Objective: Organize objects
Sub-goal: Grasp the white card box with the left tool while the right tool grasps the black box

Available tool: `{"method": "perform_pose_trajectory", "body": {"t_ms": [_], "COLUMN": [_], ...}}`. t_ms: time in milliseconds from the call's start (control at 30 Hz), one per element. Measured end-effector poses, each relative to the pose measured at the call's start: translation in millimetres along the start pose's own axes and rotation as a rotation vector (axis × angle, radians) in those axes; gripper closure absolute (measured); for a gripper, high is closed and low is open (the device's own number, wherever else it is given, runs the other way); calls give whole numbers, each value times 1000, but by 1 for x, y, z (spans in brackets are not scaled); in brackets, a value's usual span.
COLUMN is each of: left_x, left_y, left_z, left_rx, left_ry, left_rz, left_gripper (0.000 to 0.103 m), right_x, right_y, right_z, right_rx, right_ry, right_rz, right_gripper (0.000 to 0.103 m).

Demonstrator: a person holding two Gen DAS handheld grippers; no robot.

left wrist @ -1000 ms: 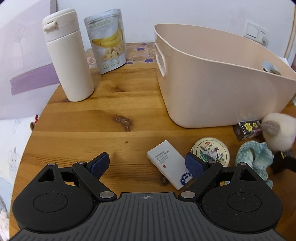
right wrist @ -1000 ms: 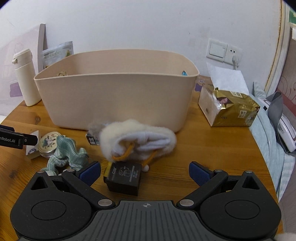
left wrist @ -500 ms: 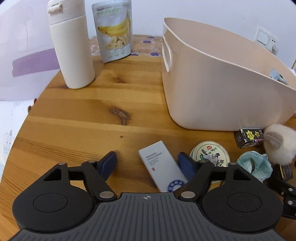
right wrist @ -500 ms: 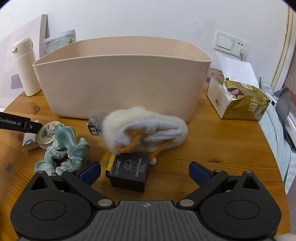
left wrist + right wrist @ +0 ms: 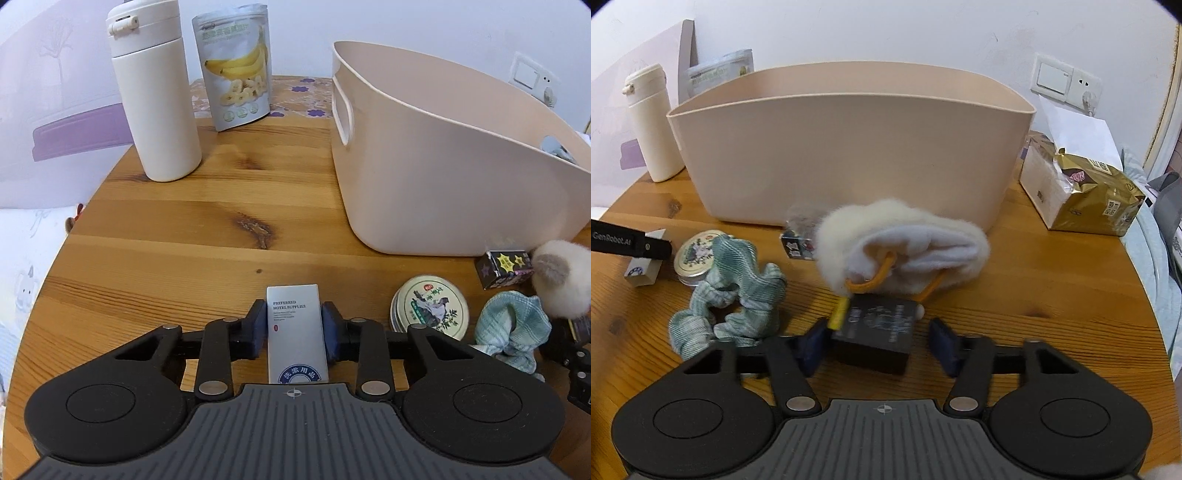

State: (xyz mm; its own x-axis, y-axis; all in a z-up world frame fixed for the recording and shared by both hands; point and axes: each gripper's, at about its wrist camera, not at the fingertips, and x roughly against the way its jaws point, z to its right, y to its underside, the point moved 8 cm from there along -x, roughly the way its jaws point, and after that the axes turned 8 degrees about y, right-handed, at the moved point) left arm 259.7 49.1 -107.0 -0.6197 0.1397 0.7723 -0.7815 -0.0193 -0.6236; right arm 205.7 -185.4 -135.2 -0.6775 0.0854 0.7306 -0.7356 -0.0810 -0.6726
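Left claw [image 5: 294, 328]: I have it clamped on the white hotel-supplies box [image 5: 296, 332] — both blue pads press its long sides, the jaws having just been closing onto it.
White box: it lies flat on the tabletop [image 5: 207, 221], long axis running 6 to 12 o'clock from my left camera, in line with the fingers; its near end is cut off under the claw body.
Beige bin [image 5: 443, 177]: at about 1 to 2 o'clock from the left claw, well apart; I judge it the place the things go. The left hand is the nearer one to its handled end.
Round tin [image 5: 430, 308]: at 3 o'clock of the white box, near but apart.
Green scrunchie [image 5: 731, 295]: at 10 o'clock of the right claw, near its left finger.
Right claw [image 5: 873, 341]: jaws have just been closing around the black box [image 5: 877, 332]; the left pad looks against it, the right pad stands apart with a gap showing, so no grip yet.
Black box: dead ahead at 12 o'clock, between the fingers, slightly skewed.
Fluffy white pouch [image 5: 905, 240]: just beyond the black box; its orange cord [image 5: 882, 273] drapes onto the box — I judge it a snag risk on lifting.
Hard to tell: the bin's contents are mostly hidden behind its wall, and the black box is motion-blurred.
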Motion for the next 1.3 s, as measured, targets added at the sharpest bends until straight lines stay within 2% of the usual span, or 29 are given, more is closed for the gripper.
{"method": "perform_pose_trajectory", "body": {"t_ms": [167,400,933,1300], "left_x": [3,10,48,76], "left_y": [5,11,8,-7], "left_z": [1,6,28,46], "left_rx": [-3,-23,-86,-139], "left_ry": [16,26,60,82], "left_rz": [-6,1,85,159], "left_gripper": [71,71,71,71], "right_x": [2,11,49,81], "right_y": [2,6,3,-12], "right_z": [-2,-2,13,22], "right_rx": [20,25,0,-5], "right_ry": [0,-12,2,23], "right_rz": [6,12,88,171], "right_gripper": [57,58,58,58]}}
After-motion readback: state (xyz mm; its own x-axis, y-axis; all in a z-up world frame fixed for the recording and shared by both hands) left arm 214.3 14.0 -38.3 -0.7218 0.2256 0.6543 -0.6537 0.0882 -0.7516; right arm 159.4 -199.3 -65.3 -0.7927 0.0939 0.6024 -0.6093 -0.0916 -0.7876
